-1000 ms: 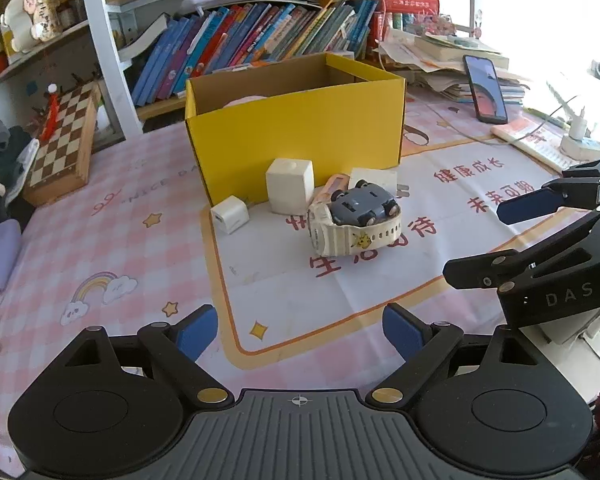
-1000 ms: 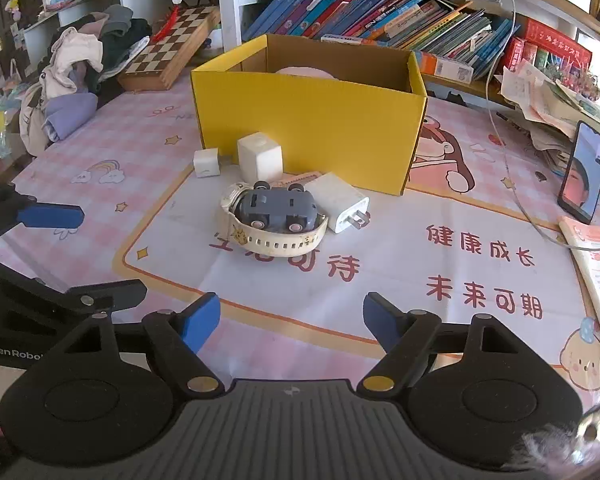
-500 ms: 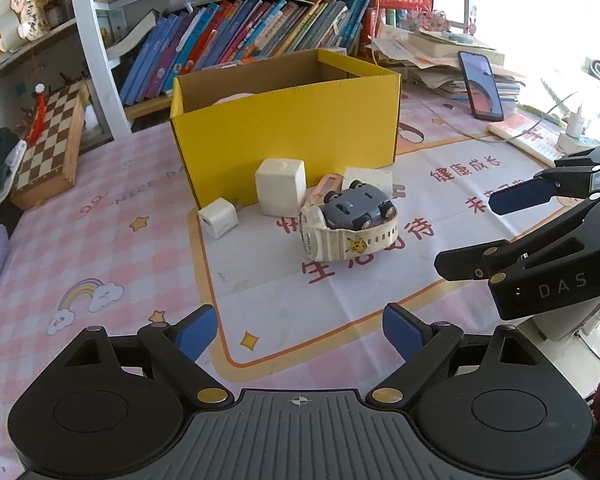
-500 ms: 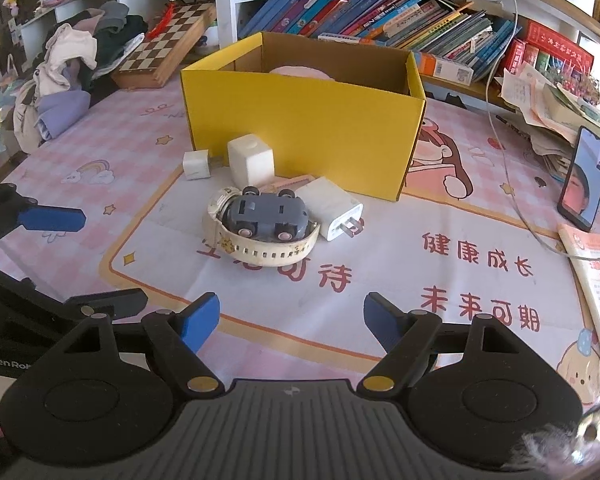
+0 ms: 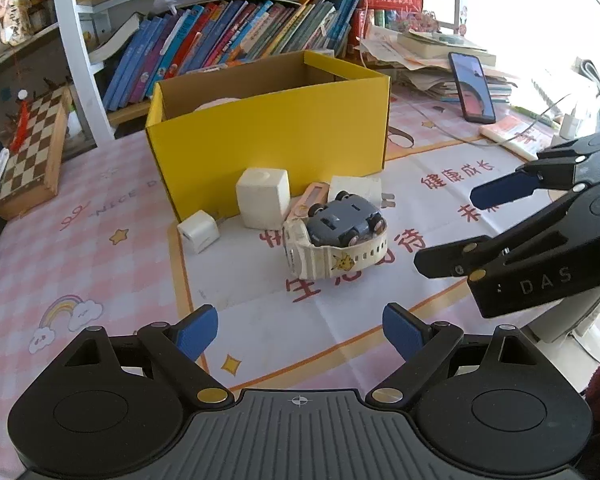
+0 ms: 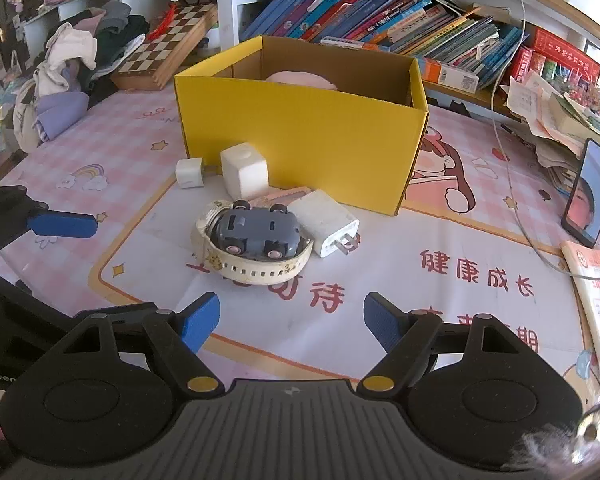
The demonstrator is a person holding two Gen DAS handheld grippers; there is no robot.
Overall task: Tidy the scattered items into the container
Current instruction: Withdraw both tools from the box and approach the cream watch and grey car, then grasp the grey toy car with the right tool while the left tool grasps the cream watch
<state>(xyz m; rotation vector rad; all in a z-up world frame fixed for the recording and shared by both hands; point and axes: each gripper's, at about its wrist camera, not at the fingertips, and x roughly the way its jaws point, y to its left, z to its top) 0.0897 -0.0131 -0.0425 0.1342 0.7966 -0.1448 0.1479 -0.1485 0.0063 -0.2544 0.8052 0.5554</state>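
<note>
A yellow cardboard box stands open on the table with something pink inside. In front of it lie a white cube, a small white plug, a white charger, a pink flat item, and an upside-down grey toy car resting in a cream watch strap. My left gripper and right gripper are both open and empty, short of the pile.
Books line the shelf behind the box. A chessboard and clothes lie at the left. A phone, cable and papers lie at the right. A printed mat covers the table.
Both grippers have moved forward, closer to the toy car and box. Both stay open. The items have not moved.
</note>
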